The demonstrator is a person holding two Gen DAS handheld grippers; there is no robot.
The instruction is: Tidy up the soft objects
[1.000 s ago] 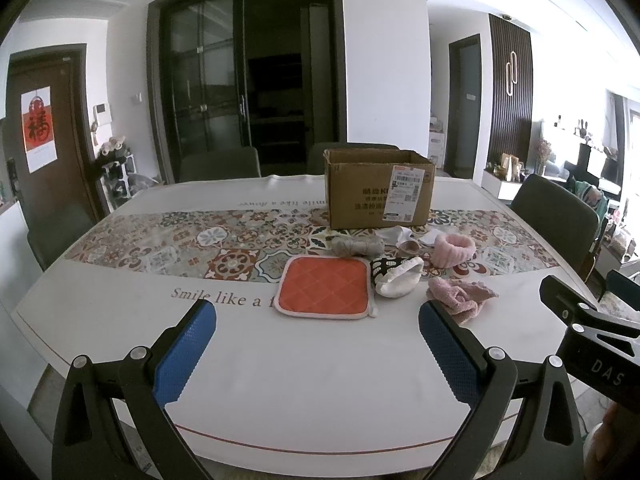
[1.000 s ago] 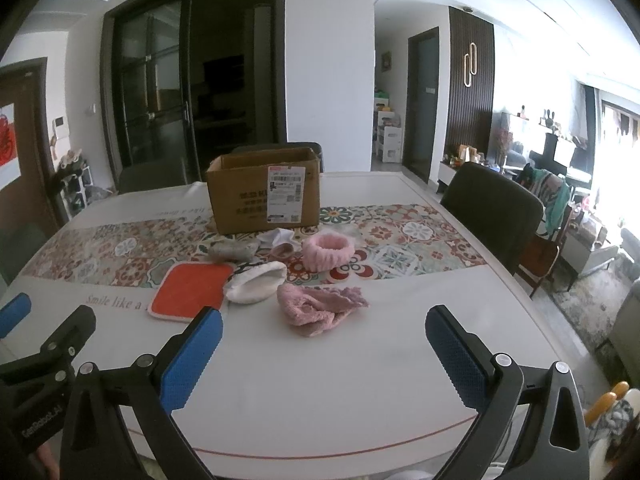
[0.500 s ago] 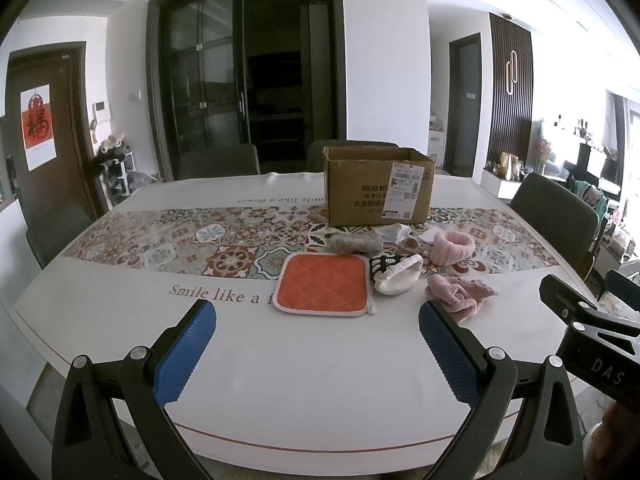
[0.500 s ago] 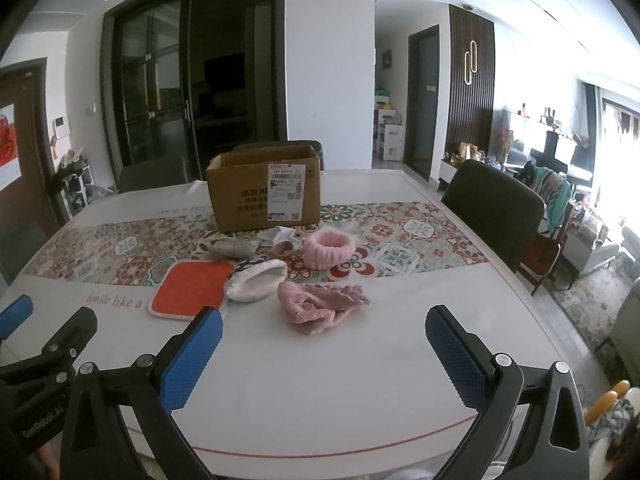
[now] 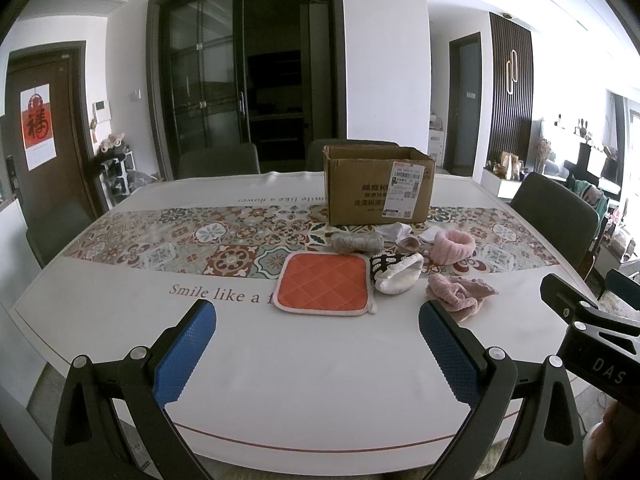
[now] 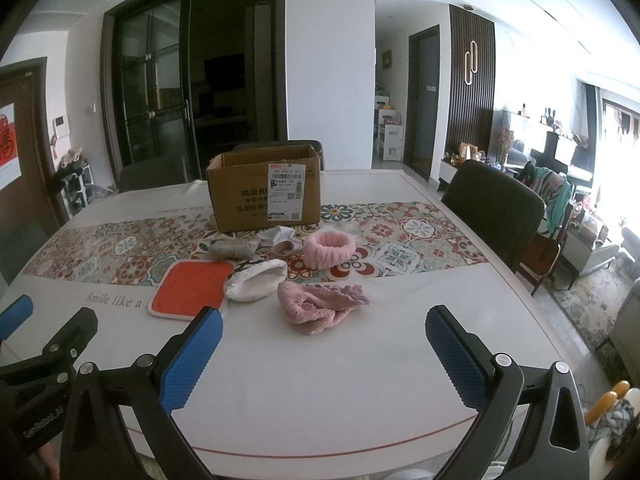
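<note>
Both tongs, left point(image 5: 316, 344) and right point(image 6: 322, 346), hang spread and empty over the desk point(image 6: 320, 392) edge. Ahead of the right tongs, slightly left of centre, lies the pink cloth point(image 6: 318, 308), long axis crosswise; right is nearer. Box point(image 6: 266, 192) stands behind.

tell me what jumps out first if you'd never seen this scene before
The open cardboard box stands out at the far side of the table, on the patterned runner. In front of it lies a cluster of soft items: an orange pot holder nearest, a pink headband beside the box, and a crumpled pink cloth. Both the left hand-held gripper and right hand-held gripper are open and empty.
</note>
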